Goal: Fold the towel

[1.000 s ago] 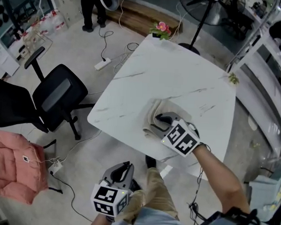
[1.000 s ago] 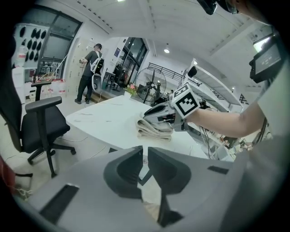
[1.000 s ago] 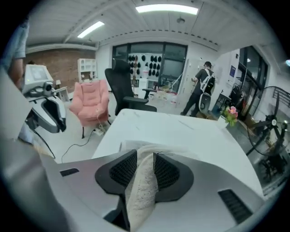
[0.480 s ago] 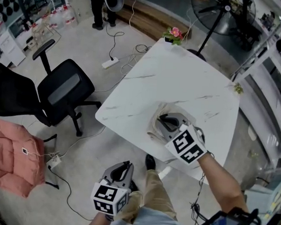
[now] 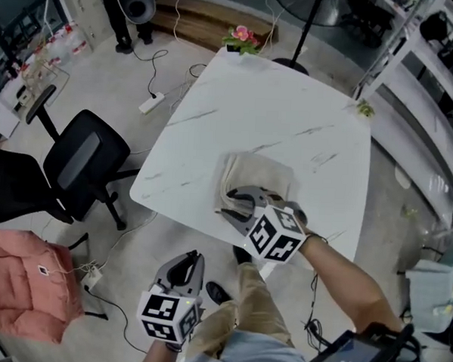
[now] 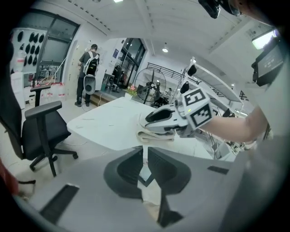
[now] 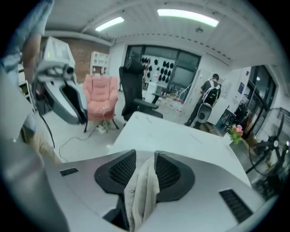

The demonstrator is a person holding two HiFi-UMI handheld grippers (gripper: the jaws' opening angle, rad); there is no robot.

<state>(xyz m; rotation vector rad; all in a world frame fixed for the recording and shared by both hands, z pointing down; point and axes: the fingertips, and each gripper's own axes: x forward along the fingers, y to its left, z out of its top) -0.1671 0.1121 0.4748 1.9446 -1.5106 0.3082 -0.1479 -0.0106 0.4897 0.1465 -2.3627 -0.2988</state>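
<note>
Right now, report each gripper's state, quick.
Left gripper: shut, nothing between its jaws.
Right gripper: open, jaws have just been opening; the towel lies between them, unpinched.

The towel (image 5: 255, 176) lies on the table (image 5: 275, 111), close to its near edge. A pot of flowers (image 5: 240, 37) sits at the table's far corner, with a fan stand (image 5: 304, 33) on the floor just behind that corner. To the table's left an office chair (image 5: 80, 161) stands on the floor, a padded chair (image 5: 24, 279) lies farther left and nearer the camera, a power strip (image 5: 149, 103) lies between the table and a standing person (image 5: 128, 12) well behind it, and shelves (image 5: 435, 96) run along the table's right.
</note>
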